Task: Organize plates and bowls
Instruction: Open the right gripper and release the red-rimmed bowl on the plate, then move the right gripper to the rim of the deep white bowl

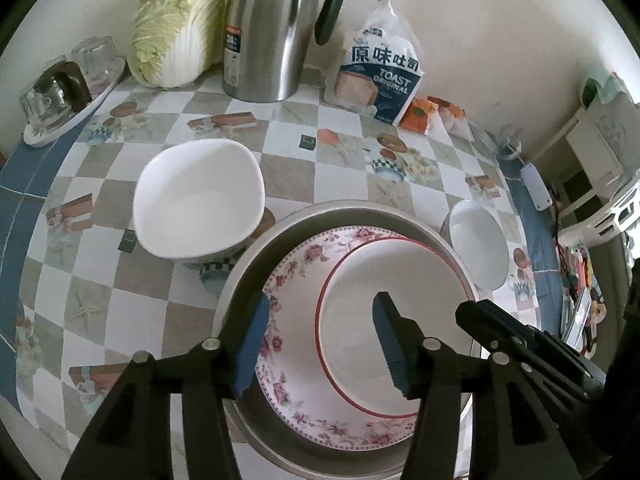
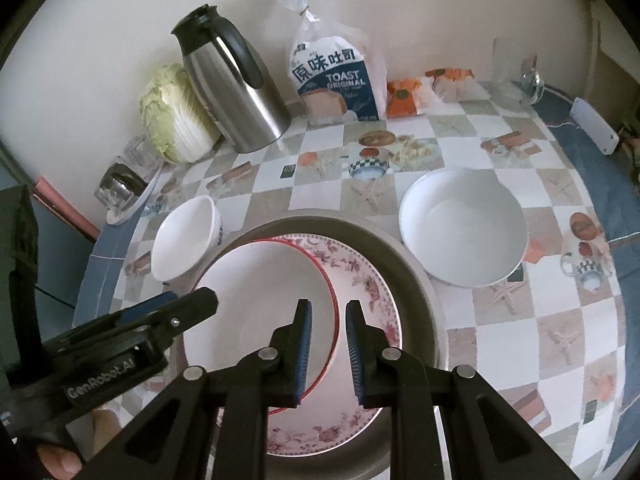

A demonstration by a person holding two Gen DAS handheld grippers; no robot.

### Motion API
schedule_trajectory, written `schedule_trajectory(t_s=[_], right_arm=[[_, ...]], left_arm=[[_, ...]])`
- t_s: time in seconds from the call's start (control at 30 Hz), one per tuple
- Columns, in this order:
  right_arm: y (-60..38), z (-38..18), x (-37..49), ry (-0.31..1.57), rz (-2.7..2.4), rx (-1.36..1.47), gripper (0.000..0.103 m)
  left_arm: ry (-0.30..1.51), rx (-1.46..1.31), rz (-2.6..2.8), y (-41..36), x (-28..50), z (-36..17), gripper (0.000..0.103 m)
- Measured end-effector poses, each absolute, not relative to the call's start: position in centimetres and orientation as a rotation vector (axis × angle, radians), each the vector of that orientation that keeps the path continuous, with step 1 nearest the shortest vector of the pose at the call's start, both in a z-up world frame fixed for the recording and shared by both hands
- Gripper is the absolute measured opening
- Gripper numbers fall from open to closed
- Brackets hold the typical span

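A stack lies in front of both grippers: a wide grey plate (image 1: 256,248) (image 2: 416,280) at the bottom, a pink floral plate (image 1: 292,276) (image 2: 368,280) on it, and a red-rimmed white plate (image 1: 360,280) (image 2: 256,280) on top. My left gripper (image 1: 321,300) (image 2: 188,300) hangs open over the stack, with nothing between its blue pads. My right gripper (image 2: 328,306) (image 1: 468,308) hovers above the red rim, its pads a narrow gap apart and holding nothing. One white bowl (image 1: 200,200) (image 2: 184,240) stands left of the stack, another (image 1: 478,244) (image 2: 464,224) to its right.
Along the wall stand a cabbage (image 1: 176,28), a steel jug (image 1: 272,32), a bag of toast (image 1: 380,72) and orange packets (image 1: 420,114). Upturned glasses sit on a small tray (image 1: 60,92) at the far left. A white power strip (image 1: 536,188) lies at the right table edge.
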State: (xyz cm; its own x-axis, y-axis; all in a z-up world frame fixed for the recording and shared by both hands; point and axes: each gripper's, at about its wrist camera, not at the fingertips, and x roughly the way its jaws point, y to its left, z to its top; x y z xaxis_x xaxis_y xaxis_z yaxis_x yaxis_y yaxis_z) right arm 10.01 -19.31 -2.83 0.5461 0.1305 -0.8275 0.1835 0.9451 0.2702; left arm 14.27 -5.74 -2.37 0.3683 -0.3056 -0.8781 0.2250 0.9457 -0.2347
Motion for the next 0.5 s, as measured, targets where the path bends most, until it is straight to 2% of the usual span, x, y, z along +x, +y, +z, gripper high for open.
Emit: schedule_trajectory(t_s=[0.07, 0.17, 0.2, 0.23, 0.3, 0.4, 0.5], right_arm=[[-19.3, -2.7, 9.9, 0.995, -0.035, 0.334, 0.026], [-19.2, -2.7, 9.8, 0.994, -0.032, 0.331, 0.029], [-19.3, -2.7, 9.8, 0.993, -0.033, 0.330, 0.034], [-19.3, -2.7, 9.8, 0.992, -0.036, 0.328, 0.046], [-19.3, -2.7, 9.8, 0.980, -0.048, 0.324, 0.064], [-19.5, -2.7, 9.7, 0.972, -0.057, 0.328, 0.068], [-19.8, -2.9, 9.7, 0.975, -0.069, 0.335, 0.071]], left_arm=[[1.139, -0.081, -0.335, -5.7, 14.2, -2.2, 0.056], [1.133, -0.089, -0.321, -5.4, 14.2, -2.1, 0.063], [1.132, -0.090, -0.315, -5.3, 14.2, -2.0, 0.069], [1.129, -0.098, -0.301, -5.1, 14.2, -2.0, 0.077], [1.124, -0.118, -0.274, -4.6, 14.4, -2.0, 0.079], [1.112, -0.147, -0.232, -3.5, 14.6, -1.9, 0.081], [1.097, -0.164, -0.197, -2.6, 14.7, -1.8, 0.088]])
